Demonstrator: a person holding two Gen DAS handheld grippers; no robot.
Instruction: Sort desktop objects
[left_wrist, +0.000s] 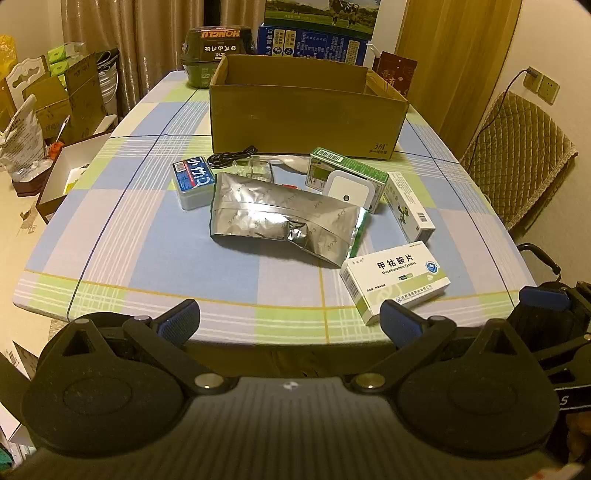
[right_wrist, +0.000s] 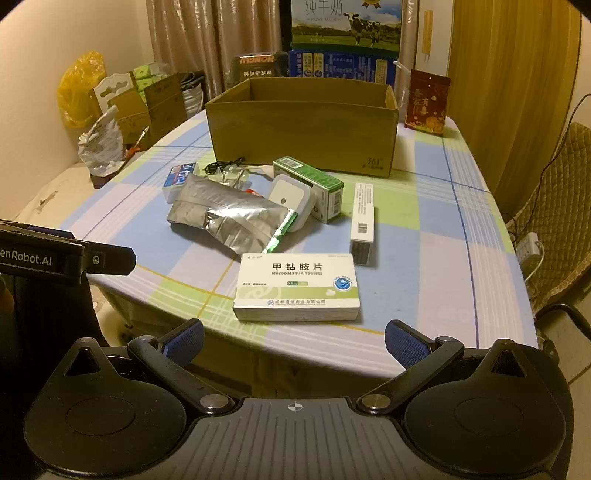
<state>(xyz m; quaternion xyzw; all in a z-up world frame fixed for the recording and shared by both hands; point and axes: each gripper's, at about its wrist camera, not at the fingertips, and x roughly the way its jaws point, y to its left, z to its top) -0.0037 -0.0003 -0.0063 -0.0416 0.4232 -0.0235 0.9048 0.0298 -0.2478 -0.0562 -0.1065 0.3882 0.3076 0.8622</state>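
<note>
Checked tablecloth (left_wrist: 147, 240) carries every item loose: foil pouch (left_wrist: 280, 218), tablet box (right_wrist: 297, 286) and the small boxes lie before the cardboard box (right_wrist: 303, 129). Your left gripper (left_wrist: 290, 321) and right gripper (right_wrist: 293, 341) gape wide, holding nothing, so sorting looks unstarted.

Scattered mid-table before open cardboard box (right_wrist: 301, 136): crumpled silver foil pouch (right_wrist: 229, 218), white tablet box (right_wrist: 297, 286) flat near front edge.
</note>
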